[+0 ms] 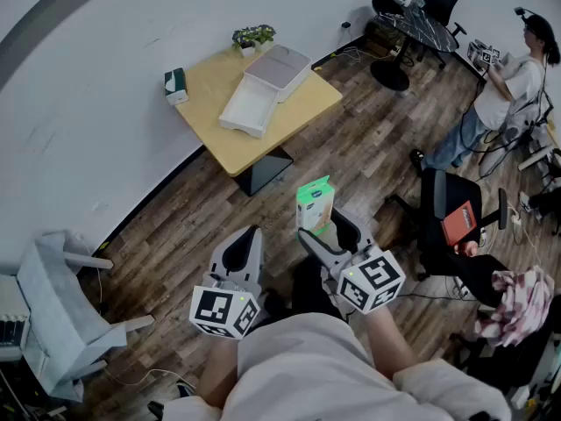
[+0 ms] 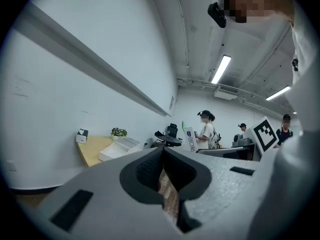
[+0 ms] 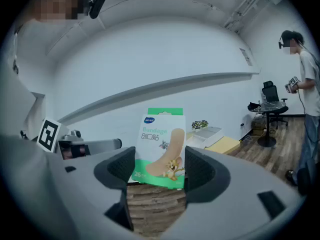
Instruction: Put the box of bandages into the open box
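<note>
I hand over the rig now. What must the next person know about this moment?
Left gripper: jaws together, empty.
Right gripper: closed on the box of bandages, held upright in the air above the wooden floor.
Open box: on the yellow table, apart from both grippers; nothing seen inside.
Done: the bandages are in the grip.
Left: carry them to the table, set them into the open box, release.

Ahead of the right gripper (image 1: 326, 231), bare floor (image 1: 197, 222) runs clear to the table (image 1: 215, 143) — nothing between. Right of it, 1 black chair (image 1: 449, 207) stands near. Beyond the open box (image 1: 248, 110) — 1 plant (image 1: 252, 37).
</note>
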Tool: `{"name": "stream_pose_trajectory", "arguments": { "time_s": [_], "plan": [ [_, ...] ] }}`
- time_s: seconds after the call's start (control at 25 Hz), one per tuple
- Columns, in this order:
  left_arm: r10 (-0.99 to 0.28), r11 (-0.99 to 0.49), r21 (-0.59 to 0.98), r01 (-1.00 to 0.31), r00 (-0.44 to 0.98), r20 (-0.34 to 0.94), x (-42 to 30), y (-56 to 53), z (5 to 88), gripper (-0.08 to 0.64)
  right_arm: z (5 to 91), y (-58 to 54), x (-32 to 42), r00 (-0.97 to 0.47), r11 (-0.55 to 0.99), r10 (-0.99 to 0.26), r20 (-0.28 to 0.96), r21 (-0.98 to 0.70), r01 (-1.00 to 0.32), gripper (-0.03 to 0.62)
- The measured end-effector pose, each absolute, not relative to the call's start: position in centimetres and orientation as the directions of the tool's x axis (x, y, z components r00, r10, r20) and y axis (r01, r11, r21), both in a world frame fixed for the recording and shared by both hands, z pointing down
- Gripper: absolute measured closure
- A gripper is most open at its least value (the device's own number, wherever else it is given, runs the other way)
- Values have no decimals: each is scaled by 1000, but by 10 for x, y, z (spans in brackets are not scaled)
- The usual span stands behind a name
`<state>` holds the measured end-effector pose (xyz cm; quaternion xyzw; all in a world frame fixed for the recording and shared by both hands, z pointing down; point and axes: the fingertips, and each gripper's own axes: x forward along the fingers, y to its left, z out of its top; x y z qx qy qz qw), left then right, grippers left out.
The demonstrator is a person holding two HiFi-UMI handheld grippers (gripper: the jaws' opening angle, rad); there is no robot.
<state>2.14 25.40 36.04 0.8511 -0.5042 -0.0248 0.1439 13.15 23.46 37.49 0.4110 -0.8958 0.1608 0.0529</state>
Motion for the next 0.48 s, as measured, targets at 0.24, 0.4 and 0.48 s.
{"name": "stream_pose_trajectory", "arguments": {
  "time_s": [0.24, 0.4, 0.48],
  "plan": [
    [-871, -448, 272, -851, 485, 81, 17, 258, 355, 554, 366, 237, 124, -672, 637, -708, 217, -214, -741, 275],
    [-869, -458, 272, -846, 490, 63, 18, 262, 351, 554, 364, 238, 123, -670, 639, -708, 222, -200, -742, 275],
    [-871, -453, 278, -847, 487, 62, 16, 265, 353, 554, 364, 237, 124, -664, 631, -714, 220, -209, -747, 275]
  ]
}}
